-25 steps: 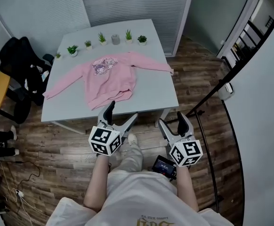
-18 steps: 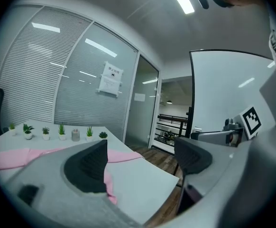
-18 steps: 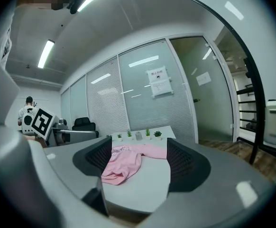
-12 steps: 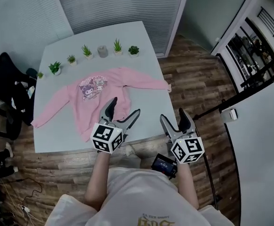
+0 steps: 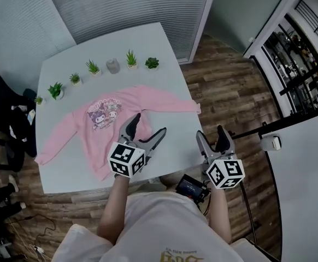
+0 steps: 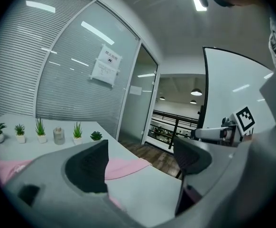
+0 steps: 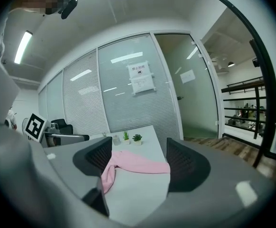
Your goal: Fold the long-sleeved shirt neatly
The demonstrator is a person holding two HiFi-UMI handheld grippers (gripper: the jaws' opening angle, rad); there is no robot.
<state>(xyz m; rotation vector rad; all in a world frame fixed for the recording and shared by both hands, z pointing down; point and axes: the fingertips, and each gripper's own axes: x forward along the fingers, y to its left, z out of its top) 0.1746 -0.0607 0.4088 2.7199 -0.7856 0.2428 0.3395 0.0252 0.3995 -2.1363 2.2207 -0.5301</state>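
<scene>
A pink long-sleeved shirt (image 5: 101, 127) with a cartoon print lies flat on the white table (image 5: 170, 81), sleeves spread left and right. Its right sleeve (image 5: 172, 103) ends near the table's right edge and shows pink in the left gripper view (image 6: 124, 167) and the right gripper view (image 7: 135, 164). My left gripper (image 5: 148, 127) hovers open over the shirt's lower right hem, holding nothing. My right gripper (image 5: 211, 137) is open too, off the table's near right corner above the wooden floor.
A row of small potted plants (image 5: 93, 67) and a grey candle jar (image 5: 112, 66) lines the table's far edge. A dark chair with clothes (image 5: 6, 113) stands left of the table. A black railing (image 5: 290, 75) runs at the right. A small device (image 5: 189, 188) hangs at the person's waist.
The person has stepped closer to the table. Both grippers moved forward; the left one now hangs over the shirt's hem, the right one reached the table's corner. Both stayed open.
</scene>
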